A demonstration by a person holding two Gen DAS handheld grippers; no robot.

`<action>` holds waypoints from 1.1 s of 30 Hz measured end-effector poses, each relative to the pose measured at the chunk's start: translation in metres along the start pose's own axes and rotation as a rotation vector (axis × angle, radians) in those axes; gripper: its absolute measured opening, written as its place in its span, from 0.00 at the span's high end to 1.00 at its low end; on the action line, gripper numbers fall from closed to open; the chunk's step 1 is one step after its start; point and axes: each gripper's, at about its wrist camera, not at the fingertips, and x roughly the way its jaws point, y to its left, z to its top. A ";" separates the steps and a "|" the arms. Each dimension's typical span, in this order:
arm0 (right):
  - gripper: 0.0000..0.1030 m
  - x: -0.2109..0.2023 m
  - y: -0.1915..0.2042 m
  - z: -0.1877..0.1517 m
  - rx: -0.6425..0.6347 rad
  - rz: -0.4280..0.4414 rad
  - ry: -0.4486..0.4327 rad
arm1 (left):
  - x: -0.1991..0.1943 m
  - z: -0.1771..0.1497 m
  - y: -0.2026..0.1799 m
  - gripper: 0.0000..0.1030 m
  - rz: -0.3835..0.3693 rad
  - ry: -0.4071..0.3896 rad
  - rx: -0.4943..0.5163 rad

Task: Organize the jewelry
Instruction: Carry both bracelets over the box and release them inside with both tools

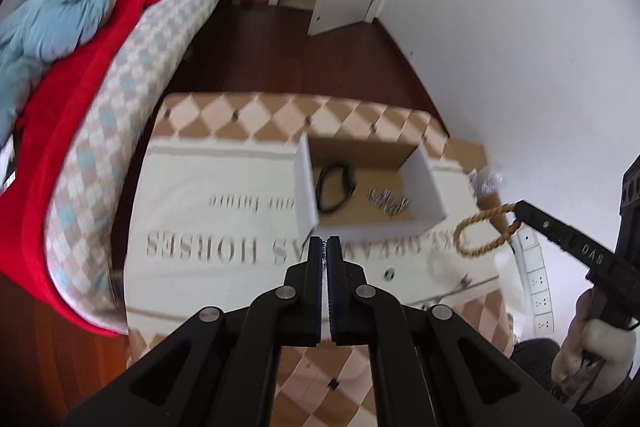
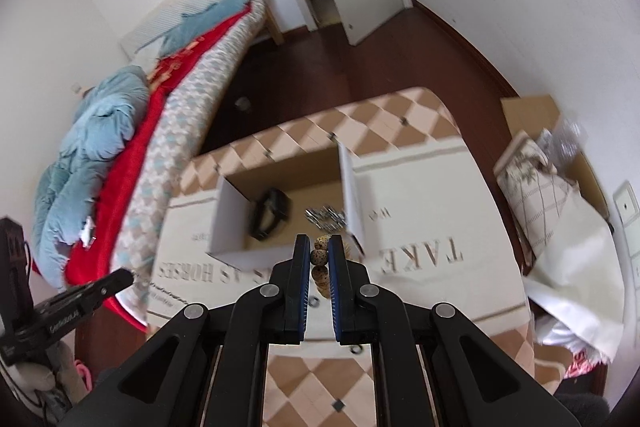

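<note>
Partly sorted: two pieces boxed, one in transit.
Black band (image 1: 335, 187) and silver chain (image 1: 387, 203) lie in box (image 1: 424, 187); right gripper (image 2: 320, 259) clamps bead bracelet (image 1: 482, 233) near the box; left gripper (image 1: 325, 247) closed, seemingly empty; small rings (image 2: 354, 350) remain on cloth (image 1: 224, 187).

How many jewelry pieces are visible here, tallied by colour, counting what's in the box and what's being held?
Black: 1, the black band in the cardboard box.
Silver: 1, the silver chain beside it.
Tan: 1, the beaded bracelet in the right hand-held gripper.
Total: 3
</note>
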 end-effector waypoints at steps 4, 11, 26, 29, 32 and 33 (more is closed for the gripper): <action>0.91 0.001 0.018 0.024 -0.043 0.021 -0.013 | -0.011 0.035 -0.018 1.00 -0.025 -0.050 0.037; 0.91 0.037 0.035 0.065 -0.085 0.024 0.018 | 0.007 0.081 -0.038 1.00 -0.054 -0.053 0.096; 0.91 0.155 0.021 0.101 -0.095 0.030 0.257 | 0.147 0.090 -0.017 0.95 -0.028 0.215 0.030; 0.87 0.166 0.015 0.104 -0.073 0.027 0.296 | 0.143 0.093 -0.011 0.95 0.020 0.184 0.017; 0.32 0.167 0.010 0.102 -0.082 -0.015 0.296 | 0.139 0.094 -0.010 0.64 0.096 0.146 0.045; 0.23 0.164 0.010 0.101 -0.088 -0.011 0.292 | 0.136 0.093 -0.011 0.32 0.143 0.123 0.061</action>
